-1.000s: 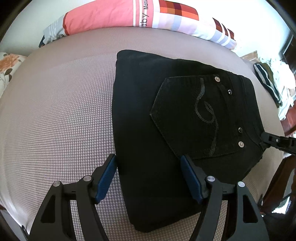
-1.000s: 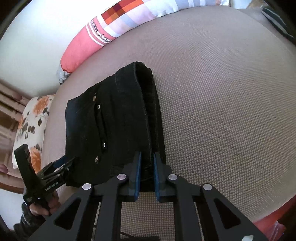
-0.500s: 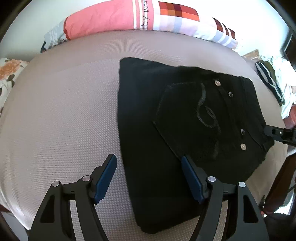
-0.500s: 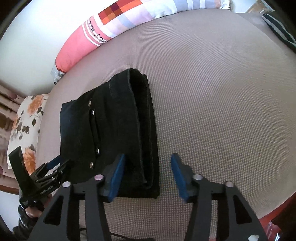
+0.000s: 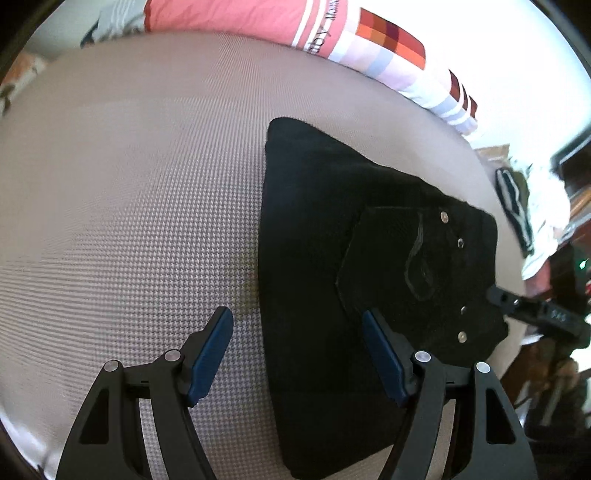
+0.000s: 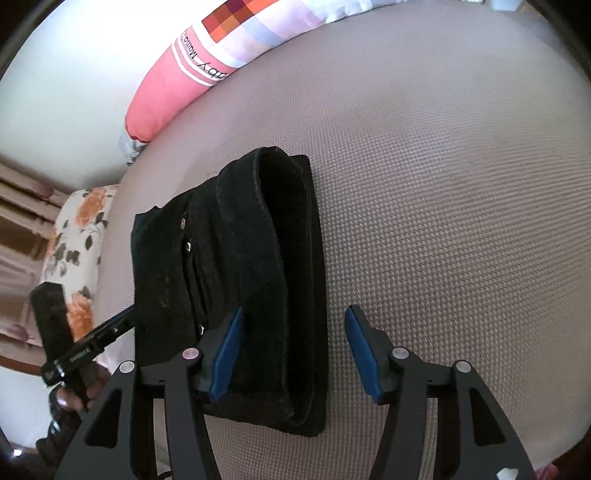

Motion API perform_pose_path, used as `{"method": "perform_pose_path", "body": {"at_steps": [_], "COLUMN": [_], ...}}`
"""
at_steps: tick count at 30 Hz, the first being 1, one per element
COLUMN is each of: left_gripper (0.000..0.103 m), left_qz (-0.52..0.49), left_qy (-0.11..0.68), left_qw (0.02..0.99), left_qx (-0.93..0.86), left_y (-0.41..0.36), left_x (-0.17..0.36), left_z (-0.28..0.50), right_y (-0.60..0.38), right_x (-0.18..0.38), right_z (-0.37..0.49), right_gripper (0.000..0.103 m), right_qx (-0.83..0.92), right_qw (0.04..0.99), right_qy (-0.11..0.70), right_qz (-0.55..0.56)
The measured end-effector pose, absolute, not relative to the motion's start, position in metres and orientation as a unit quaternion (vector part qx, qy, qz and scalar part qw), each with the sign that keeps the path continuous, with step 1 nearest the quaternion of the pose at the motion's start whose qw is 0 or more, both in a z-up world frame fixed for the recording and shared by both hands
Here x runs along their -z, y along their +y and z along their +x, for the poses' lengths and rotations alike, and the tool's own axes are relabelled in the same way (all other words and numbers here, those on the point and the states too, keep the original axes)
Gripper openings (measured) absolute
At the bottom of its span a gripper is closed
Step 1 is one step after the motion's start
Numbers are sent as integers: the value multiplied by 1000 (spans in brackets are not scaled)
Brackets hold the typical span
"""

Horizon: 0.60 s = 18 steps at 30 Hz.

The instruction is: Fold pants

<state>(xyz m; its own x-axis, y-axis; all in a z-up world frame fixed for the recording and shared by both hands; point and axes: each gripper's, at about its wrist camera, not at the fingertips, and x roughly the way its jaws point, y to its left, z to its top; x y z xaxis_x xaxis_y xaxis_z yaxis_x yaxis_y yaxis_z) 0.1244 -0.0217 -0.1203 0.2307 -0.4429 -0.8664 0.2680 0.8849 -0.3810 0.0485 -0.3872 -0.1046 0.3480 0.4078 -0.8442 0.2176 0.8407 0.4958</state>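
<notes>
Black pants (image 5: 332, 258) lie folded in a compact stack on the grey-pink bed (image 5: 129, 184), back pocket with rivets facing up. My left gripper (image 5: 297, 349) is open and empty, above the stack's near left edge. In the right wrist view the pants (image 6: 240, 277) show their folded waistband end. My right gripper (image 6: 291, 350) is open and empty, its left finger over the stack's near end, the right one over the bed. Each gripper shows in the other's view, the right one (image 5: 535, 314) and the left one (image 6: 74, 354).
A long pink and checked bolster pillow (image 5: 295, 33) lies along the far edge by the white wall. A floral pillow (image 6: 74, 251) is at the left. A pile of clothes (image 5: 524, 214) lies at the right side of the bed. The bed edge is close below both grippers.
My right gripper was shut on the pants' folded edge, then opened and let go. The left gripper stayed open and shifted left, so the pants sit further right in its view.
</notes>
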Motion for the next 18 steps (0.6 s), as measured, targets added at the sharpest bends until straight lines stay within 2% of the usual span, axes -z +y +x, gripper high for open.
{"method": "perform_pose_path", "body": {"at_steps": [11,14,18], "left_gripper": [73,73,73], "left_qz": [-145,-162,-173], "left_qy": [595,602,602], "left_qw": [738,722,712], "left_qx": [283,299,317], "left_y": [-17,-14,-14], "left_x": [129,131,132], "left_z": [139,145,148], "right_y": [-407,-408,-407], "right_x": [120,128,135], "right_z": [58,63,72], "right_gripper": [57,45,42], "right_qx": [-147,-174,-201], "right_qw": [750,735,724], "right_qy": [555,561,559], "right_qz": [327,340,351]}}
